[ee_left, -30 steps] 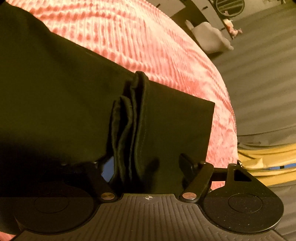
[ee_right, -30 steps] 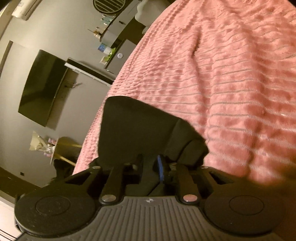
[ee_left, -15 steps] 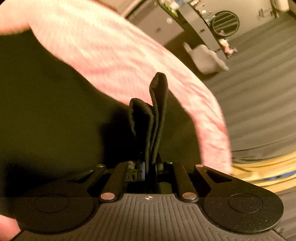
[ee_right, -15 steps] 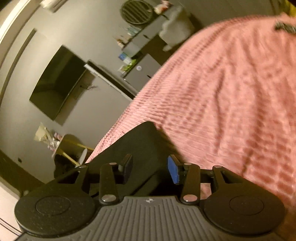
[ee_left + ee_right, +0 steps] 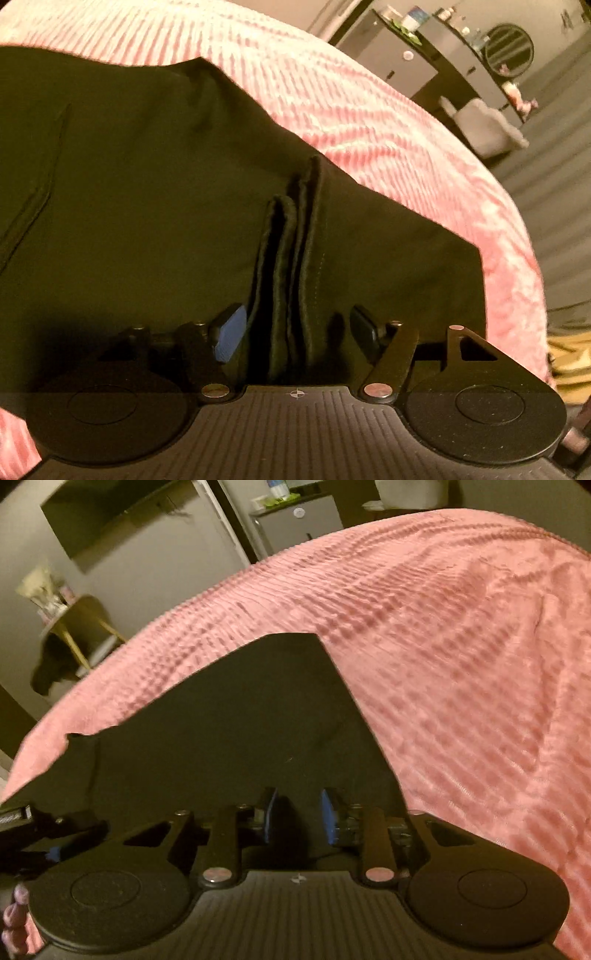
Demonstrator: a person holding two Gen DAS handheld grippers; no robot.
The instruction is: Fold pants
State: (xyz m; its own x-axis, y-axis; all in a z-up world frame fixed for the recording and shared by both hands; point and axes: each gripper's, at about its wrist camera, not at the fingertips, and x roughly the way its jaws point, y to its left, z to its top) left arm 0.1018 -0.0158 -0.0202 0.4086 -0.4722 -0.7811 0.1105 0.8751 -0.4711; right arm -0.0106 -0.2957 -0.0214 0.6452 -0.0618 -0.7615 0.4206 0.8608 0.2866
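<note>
The black pants (image 5: 147, 192) lie folded on a pink ribbed bedspread (image 5: 332, 96). In the left wrist view my left gripper (image 5: 295, 332) is open, its jaws wide apart on either side of a bunched stack of fabric edges (image 5: 291, 258) that stands between them. In the right wrist view the pants (image 5: 229, 709) lie flat with a squared corner pointing away. My right gripper (image 5: 297, 818) is open just above the near part of the cloth, with nothing between its blue pads (image 5: 327, 816).
The pink bedspread (image 5: 461, 646) runs far to the right. Beyond the bed's edge are a dark cabinet (image 5: 424, 62), a grey floor (image 5: 554, 166), a small yellow-legged table (image 5: 81, 624) and a wall-mounted dark screen (image 5: 110, 513).
The left gripper, shut on the bunched fabric half a second ago, has opened and the fabric sits lower. The right gripper opened, then partly narrowed, and swung over the flat pants.
</note>
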